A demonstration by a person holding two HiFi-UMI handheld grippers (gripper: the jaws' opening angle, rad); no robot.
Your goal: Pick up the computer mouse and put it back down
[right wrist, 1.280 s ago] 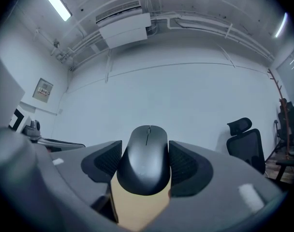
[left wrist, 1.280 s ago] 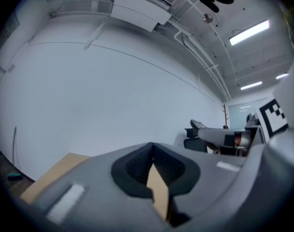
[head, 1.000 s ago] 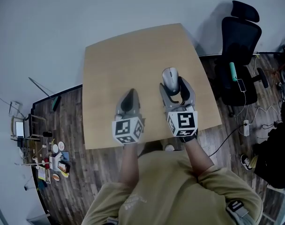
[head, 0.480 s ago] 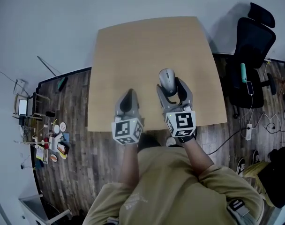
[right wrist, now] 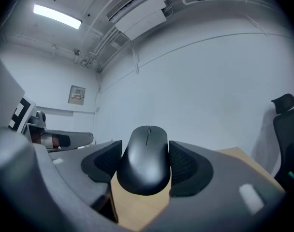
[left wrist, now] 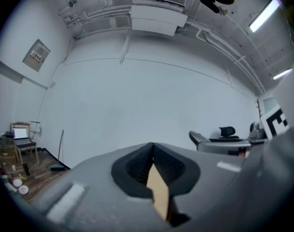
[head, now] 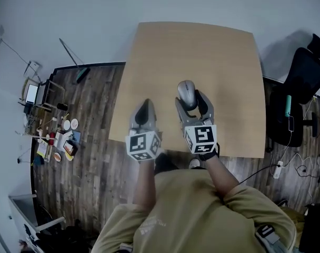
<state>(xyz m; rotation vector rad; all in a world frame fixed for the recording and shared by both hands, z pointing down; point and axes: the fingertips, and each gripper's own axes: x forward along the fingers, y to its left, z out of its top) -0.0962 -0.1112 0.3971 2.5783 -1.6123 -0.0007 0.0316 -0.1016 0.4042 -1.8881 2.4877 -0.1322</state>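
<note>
While clamped by its sides, the computer mouse [head: 187, 94] sat in the right gripper [head: 191, 100] over the table's [head: 202, 46] near half.
Those jaws were spread pretty wide round it. The left gripper [head: 145, 105], just to its left, had its jaws pressed together on nothing. An office chair [head: 303, 83] stood off right.
</note>
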